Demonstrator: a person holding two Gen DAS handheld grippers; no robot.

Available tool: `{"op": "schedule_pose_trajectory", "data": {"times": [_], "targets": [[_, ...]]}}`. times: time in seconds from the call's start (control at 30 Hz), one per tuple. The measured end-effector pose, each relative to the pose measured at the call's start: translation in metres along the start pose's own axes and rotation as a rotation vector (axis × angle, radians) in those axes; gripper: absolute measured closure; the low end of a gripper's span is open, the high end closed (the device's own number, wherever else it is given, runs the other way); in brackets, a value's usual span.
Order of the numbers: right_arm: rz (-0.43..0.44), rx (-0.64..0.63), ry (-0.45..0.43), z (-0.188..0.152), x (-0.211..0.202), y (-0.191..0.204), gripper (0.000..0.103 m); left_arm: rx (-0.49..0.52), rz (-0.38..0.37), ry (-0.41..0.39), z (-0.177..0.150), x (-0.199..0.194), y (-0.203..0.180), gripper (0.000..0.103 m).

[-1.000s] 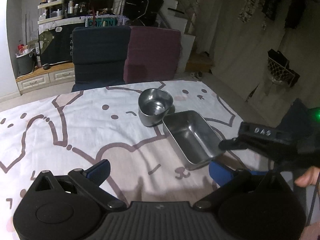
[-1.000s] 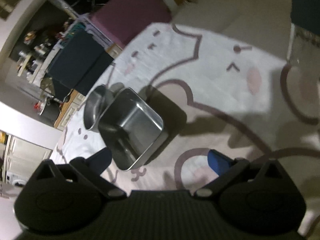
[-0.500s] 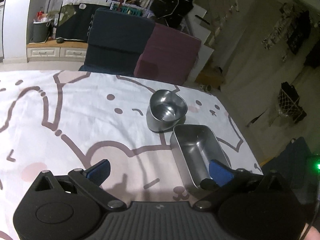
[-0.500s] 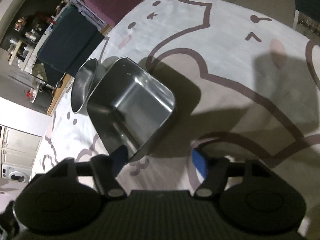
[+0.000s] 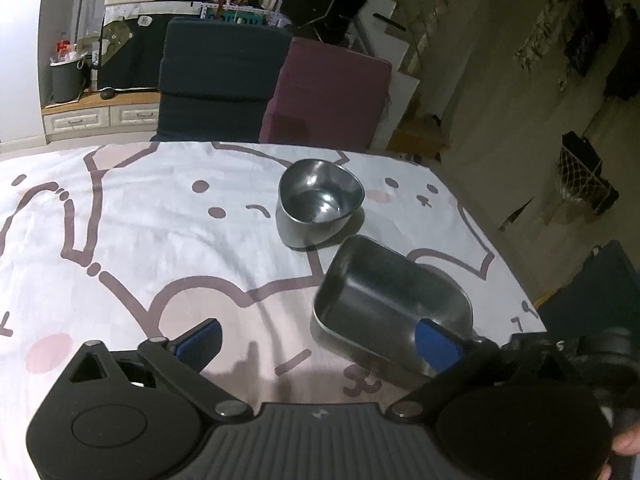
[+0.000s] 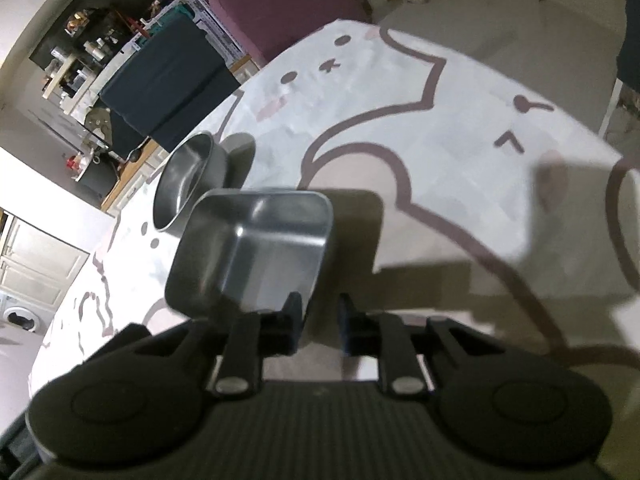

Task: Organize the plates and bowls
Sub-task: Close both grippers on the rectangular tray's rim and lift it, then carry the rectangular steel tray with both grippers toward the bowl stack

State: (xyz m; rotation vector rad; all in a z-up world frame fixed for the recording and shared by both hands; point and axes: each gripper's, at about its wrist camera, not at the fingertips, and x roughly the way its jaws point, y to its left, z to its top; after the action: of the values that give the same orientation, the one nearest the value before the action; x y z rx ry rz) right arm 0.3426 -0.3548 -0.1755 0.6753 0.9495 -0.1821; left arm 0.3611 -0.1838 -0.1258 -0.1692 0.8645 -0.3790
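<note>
We see our right gripper (image 6: 318,322) closing, its two fingers drawn nearly together over the near wall of the rectangular steel tray (image 6: 256,248), one finger inside and one outside; whether the pads already press the metal we cannot tell. The tray sits tilted, its near end lifted off the cartoon-print tablecloth (image 6: 460,184). Just beyond the tray's far corner stands the round steel bowl (image 6: 192,180), close enough to look as if it touches.

Our left gripper (image 5: 316,338) is spread wide and closing slightly, holding nothing. Its right finger (image 5: 436,344) overlaps the tray (image 5: 392,304) at the near rim; its left finger hangs over bare cloth. Ahead of it and to the left the cloth lies open.

The left view shows the table's far edge a little behind the bowl (image 5: 320,200), with a dark blue cushion (image 5: 220,80) and a maroon cushion (image 5: 328,92) past it, and the right edge just beyond the tray. The right view alone shows broad open cloth to the right of the tray and the finger straddling its wall.
</note>
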Motion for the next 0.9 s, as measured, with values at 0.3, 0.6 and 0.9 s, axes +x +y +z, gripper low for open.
{"op": "schedule_pose_trajectory", "data": {"times": [0.3, 0.6, 0.9], "targets": [[-0.005, -0.087, -0.044, 0.013, -0.004, -0.012, 0.097, -0.011, -0.043, 0.057, 0.001, 0.019, 0.000, 0.048], [-0.002, -0.177, -0.053, 0.013, -0.002, -0.010, 0.099, -0.009, -0.063, 0.086, 0.003, 0.040, -0.003, 0.087], [0.015, -0.206, -0.050, 0.012, -0.002, -0.011, 0.100, 0.018, -0.053, 0.084, 0.001, 0.038, -0.008, 0.099]]}}
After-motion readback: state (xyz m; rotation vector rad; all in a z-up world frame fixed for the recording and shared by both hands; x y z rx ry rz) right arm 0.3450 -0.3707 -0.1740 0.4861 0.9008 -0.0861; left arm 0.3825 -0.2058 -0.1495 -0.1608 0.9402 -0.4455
